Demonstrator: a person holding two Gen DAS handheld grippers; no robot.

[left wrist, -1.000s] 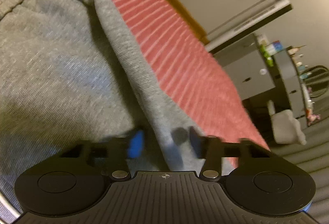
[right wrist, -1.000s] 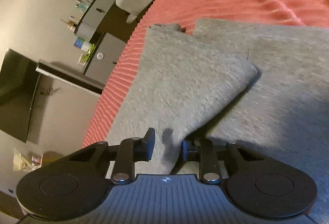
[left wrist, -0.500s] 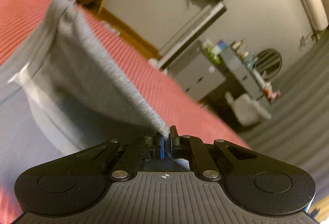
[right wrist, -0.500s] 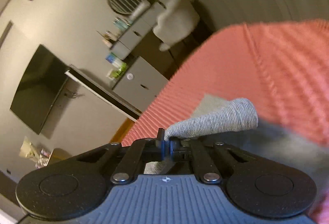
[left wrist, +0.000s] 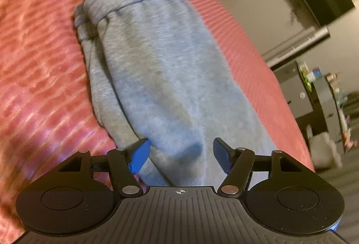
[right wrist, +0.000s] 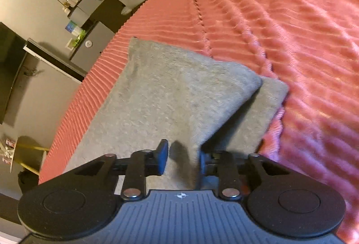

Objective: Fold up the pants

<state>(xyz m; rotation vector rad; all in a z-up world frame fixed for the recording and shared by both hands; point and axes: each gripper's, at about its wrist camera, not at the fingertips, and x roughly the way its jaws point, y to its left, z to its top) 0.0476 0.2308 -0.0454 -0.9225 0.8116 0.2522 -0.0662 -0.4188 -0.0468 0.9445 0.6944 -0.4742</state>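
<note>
My left gripper has just spread its fingers wide over the folded pants, gripping nothing; my right gripper has just parted slightly, cloth between.

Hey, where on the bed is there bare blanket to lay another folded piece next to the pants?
The blanket is bare across the wide stretch right of the pants in the right wrist view, and left of them in the left wrist view. The strip between the pants and the bed's edge is narrow. Both tools crowd the near end.
</note>
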